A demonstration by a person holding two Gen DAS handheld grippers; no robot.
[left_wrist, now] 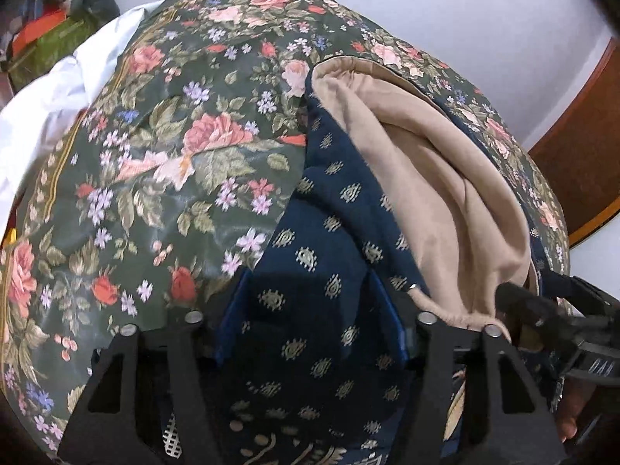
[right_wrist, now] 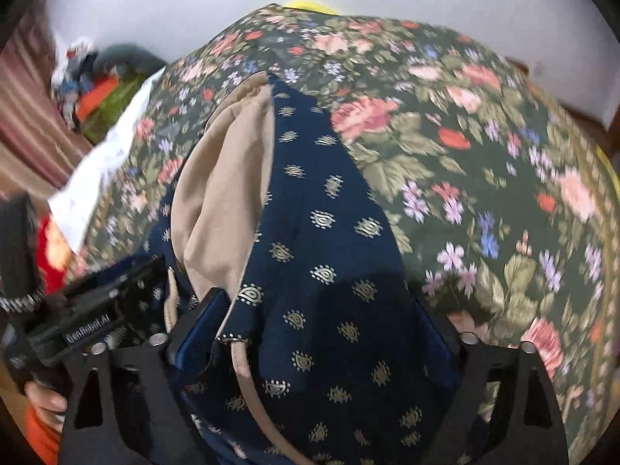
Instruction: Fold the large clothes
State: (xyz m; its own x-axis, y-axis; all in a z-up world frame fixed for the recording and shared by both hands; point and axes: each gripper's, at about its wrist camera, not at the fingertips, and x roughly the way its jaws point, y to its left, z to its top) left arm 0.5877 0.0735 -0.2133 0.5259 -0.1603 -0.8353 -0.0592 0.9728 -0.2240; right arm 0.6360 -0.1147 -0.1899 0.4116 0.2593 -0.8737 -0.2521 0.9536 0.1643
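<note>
Garment: navy blue cloth with gold motifs and beige lining [left_wrist: 310, 240] lies on floral green bedspread [left_wrist: 155, 155], spread for folding.
Left gripper [left_wrist: 306, 321]: fingers pinch the near edge.
Right gripper [right_wrist: 317, 333]: fingers clamp same edge alongside, likely to carry both corners over.

The garment [left_wrist: 310, 271] is spread on the bed cover [left_wrist: 155, 155], with its lining [left_wrist: 426, 178] turned up along the middle. Cloth is draped between the jaws of the left gripper [left_wrist: 310, 310] and of the right gripper [right_wrist: 317, 310], set side by side. A sheet [left_wrist: 58, 108] lies at the bed's far left edge, with a pile [left_wrist: 58, 27] behind it.
</note>
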